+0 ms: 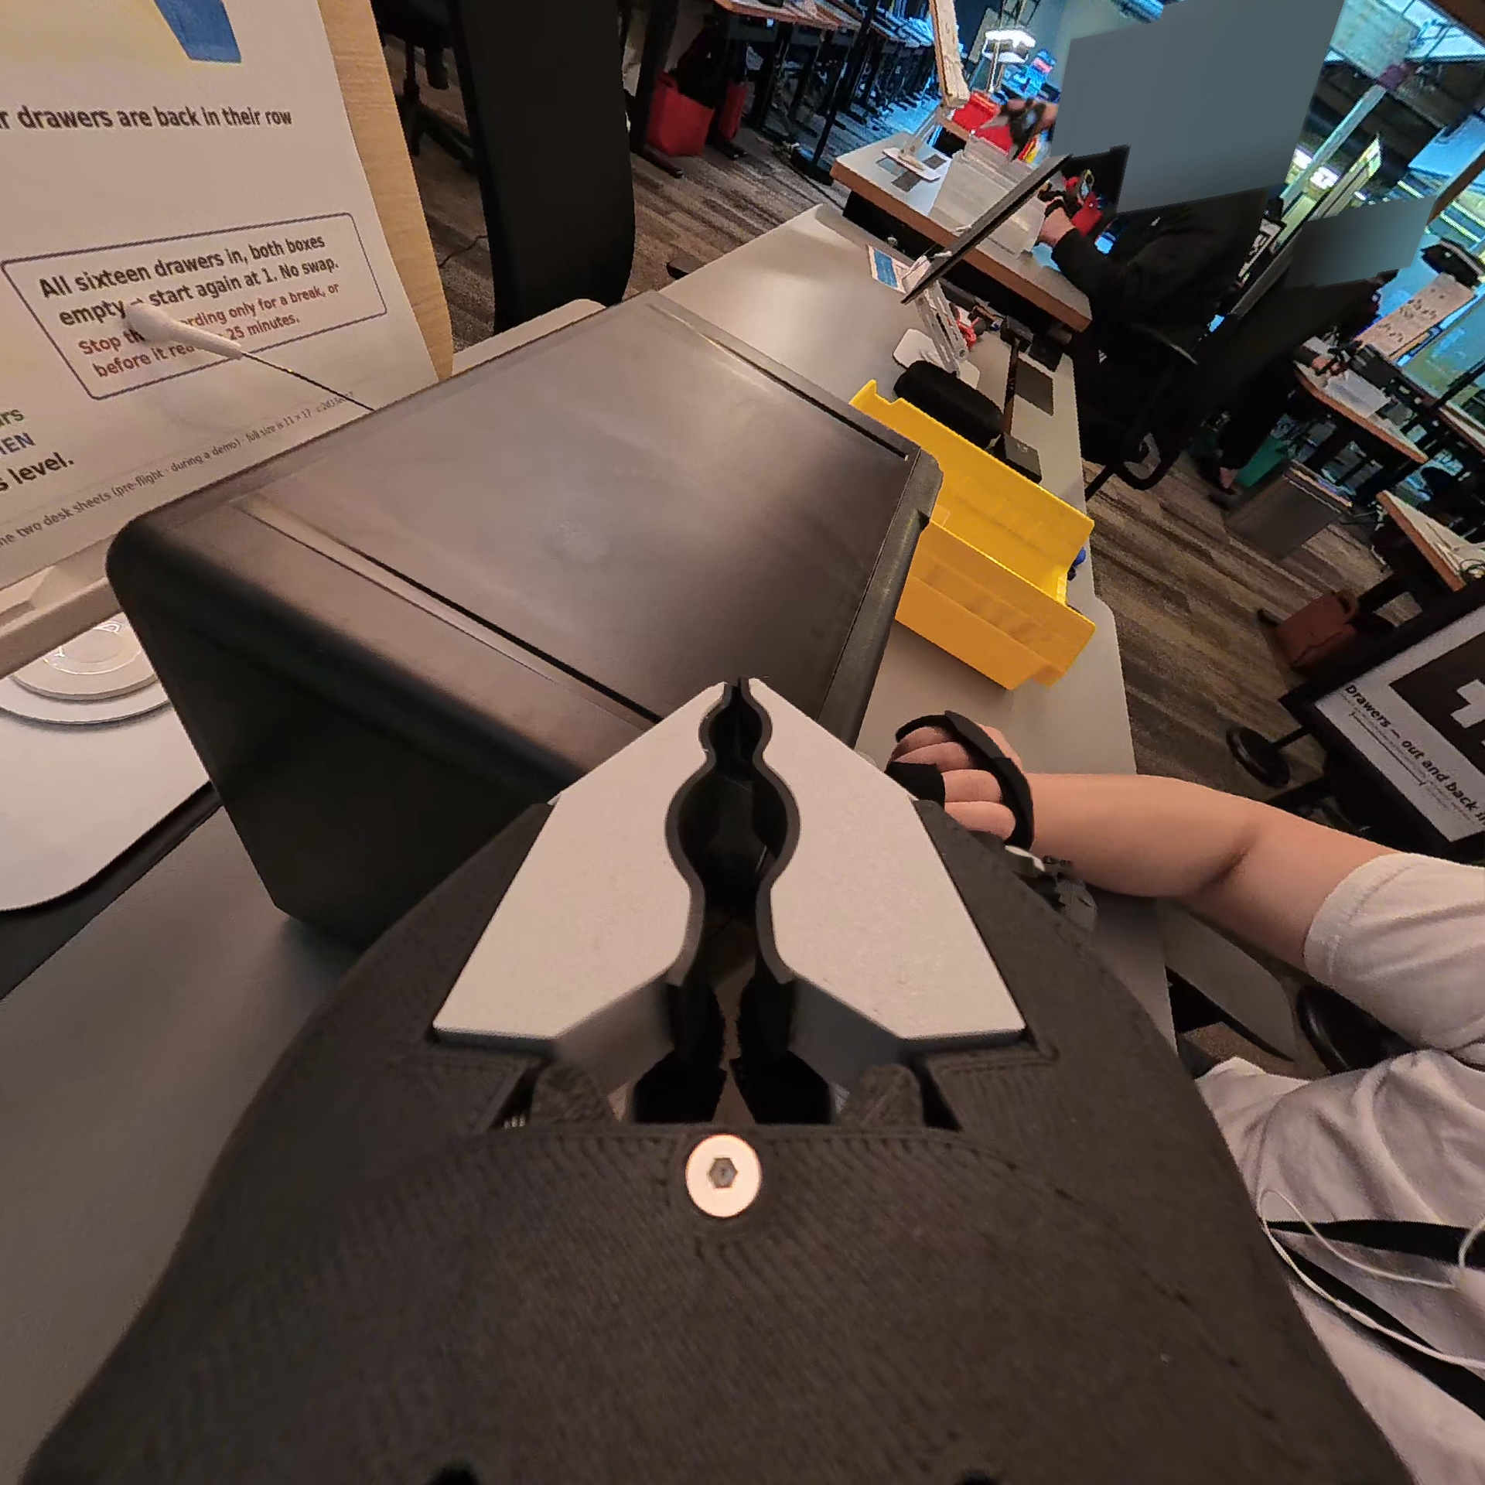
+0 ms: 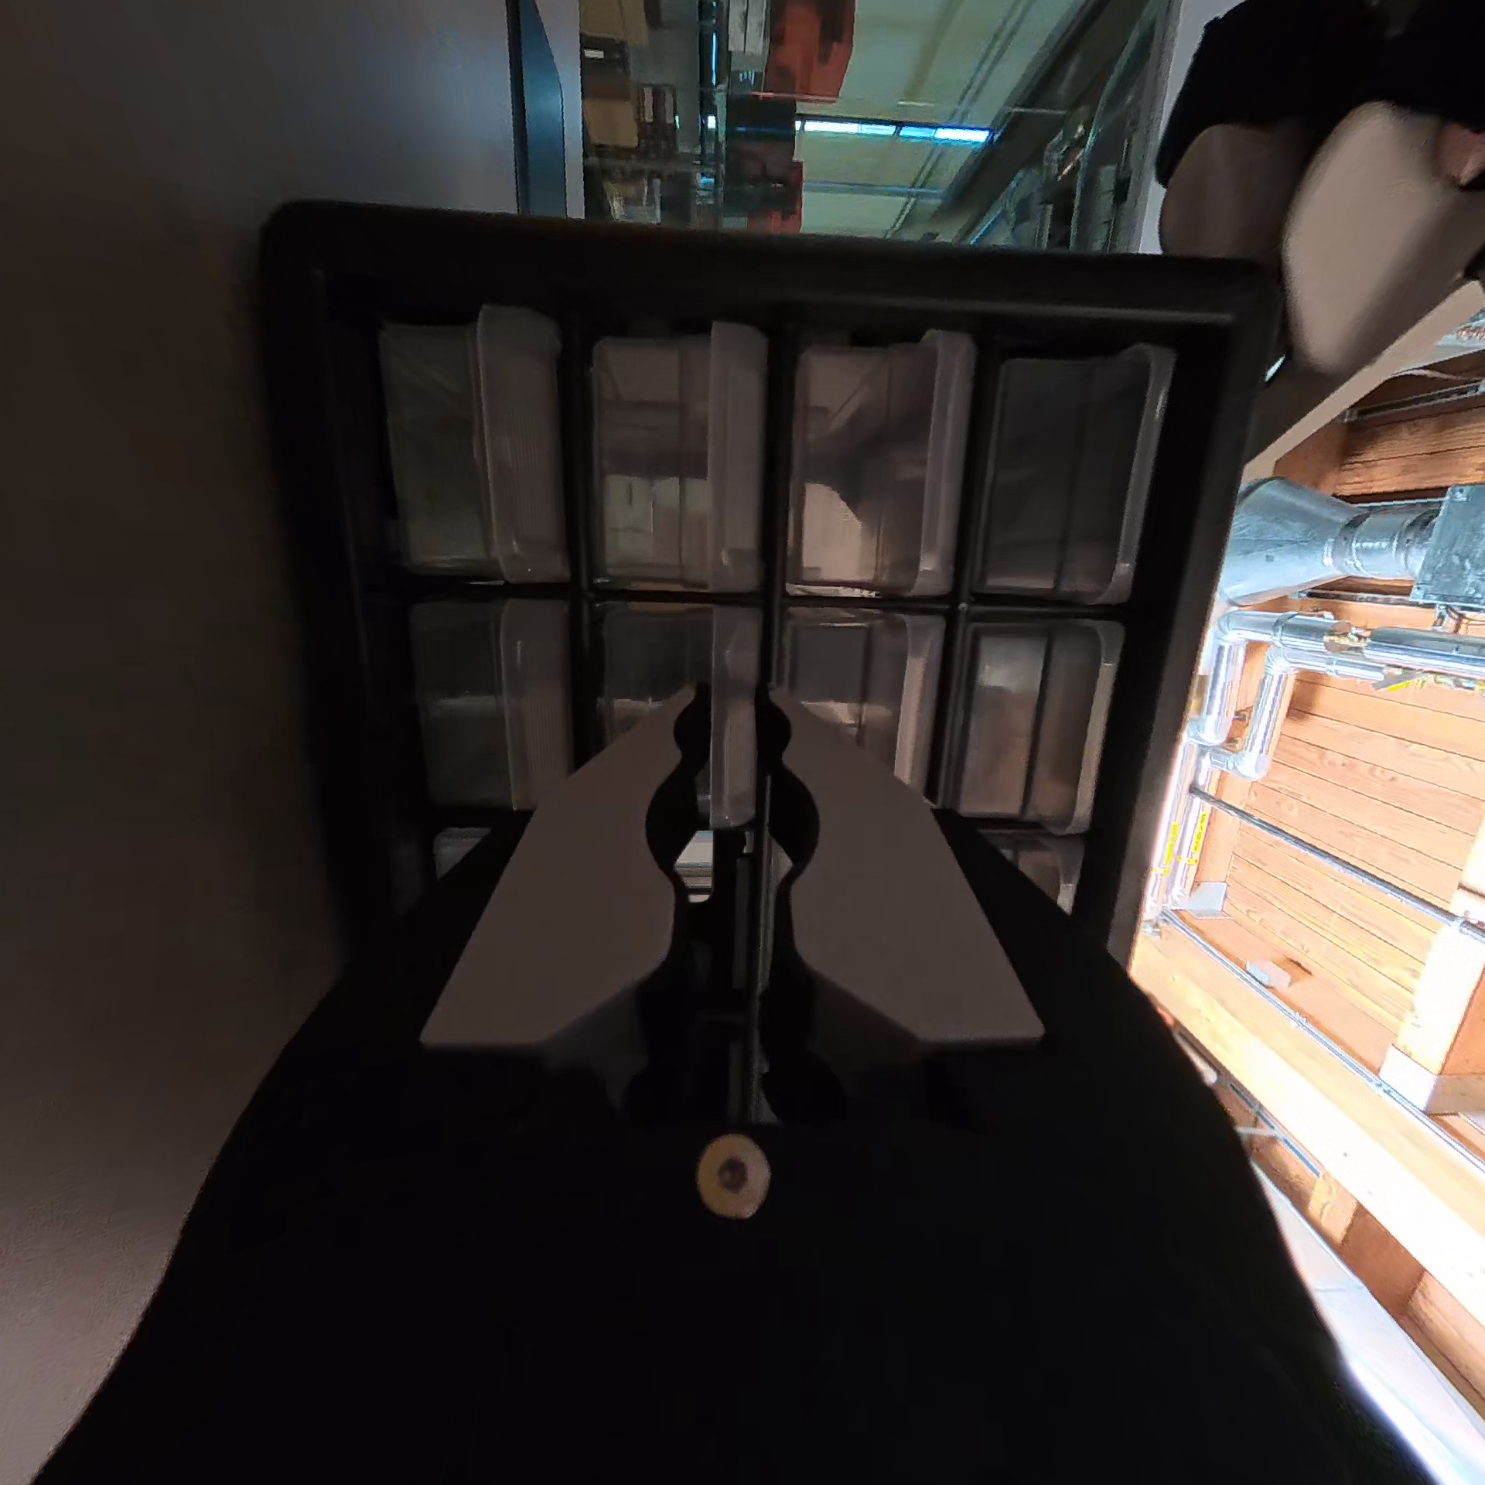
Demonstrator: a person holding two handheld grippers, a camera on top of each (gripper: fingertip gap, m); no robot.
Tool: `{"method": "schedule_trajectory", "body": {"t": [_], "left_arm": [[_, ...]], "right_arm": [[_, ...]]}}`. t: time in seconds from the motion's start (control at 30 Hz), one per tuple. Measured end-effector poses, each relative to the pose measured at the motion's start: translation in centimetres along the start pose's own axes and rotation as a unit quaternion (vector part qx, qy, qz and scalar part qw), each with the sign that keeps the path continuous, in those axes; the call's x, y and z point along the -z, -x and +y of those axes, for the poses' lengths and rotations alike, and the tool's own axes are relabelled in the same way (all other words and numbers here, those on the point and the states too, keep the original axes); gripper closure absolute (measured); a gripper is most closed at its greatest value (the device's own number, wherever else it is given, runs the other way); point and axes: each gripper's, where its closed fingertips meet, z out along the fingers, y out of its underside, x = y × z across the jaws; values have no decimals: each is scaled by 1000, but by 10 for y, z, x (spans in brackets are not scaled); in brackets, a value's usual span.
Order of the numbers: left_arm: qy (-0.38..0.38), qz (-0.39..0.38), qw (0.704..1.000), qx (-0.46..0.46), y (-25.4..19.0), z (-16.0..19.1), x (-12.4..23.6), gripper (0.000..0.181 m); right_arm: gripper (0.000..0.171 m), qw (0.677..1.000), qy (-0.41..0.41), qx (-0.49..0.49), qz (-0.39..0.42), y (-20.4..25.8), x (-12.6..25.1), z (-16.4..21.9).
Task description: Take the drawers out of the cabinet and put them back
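The black cabinet (image 1: 562,514) stands on the table, seen from above in the left wrist view. My left gripper (image 1: 739,685) is shut and empty, with its tips over the cabinet's top near the front edge. The right wrist view is turned on its side and faces the cabinet's front (image 2: 723,257), which holds several clear drawers (image 2: 482,450). My right gripper (image 2: 733,699) is shut on the handle (image 2: 731,755) of one clear drawer in the second row. That drawer's body is mostly hidden behind the fingers (image 2: 578,884).
A yellow bin (image 1: 988,546) lies on the table to the right of the cabinet. A hand with a black strap (image 1: 964,771) and its forearm reach in at the cabinet's front. A printed sheet (image 1: 161,281) stands behind. People sit at desks farther back. About 12 cm separates my left fingertips from my right.
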Motion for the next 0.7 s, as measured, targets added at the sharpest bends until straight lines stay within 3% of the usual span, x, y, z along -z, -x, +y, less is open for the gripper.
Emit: {"method": "schedule_trajectory", "body": {"t": [0.13,0.23,0.3,0.47,0.53,0.6,0.7], "left_arm": [[-1,2,1000,0,0,0,0,181],[-2,3,1000,0,0,0,0,181],[-2,3,1000,0,0,0,0,181],[-4,5,1000,2,0,0,0,181],[-4,6,1000,2,0,0,0,181],[-4,7,1000,3,0,0,1,181],[-3,6,1000,3,0,0,0,181]], "right_arm": [[162,1000,-12,7,-15,0,18,-10],[160,996,-31,-34,-80,3,33,-16],[140,984,-38,-94,-144,-2,33,-17],[139,922,-17,-166,-350,-3,26,-11],[148,894,-14,-153,-422,4,29,-9],[150,889,-9,-139,-437,4,22,-6],[151,855,30,-144,-496,16,20,-2]]}}
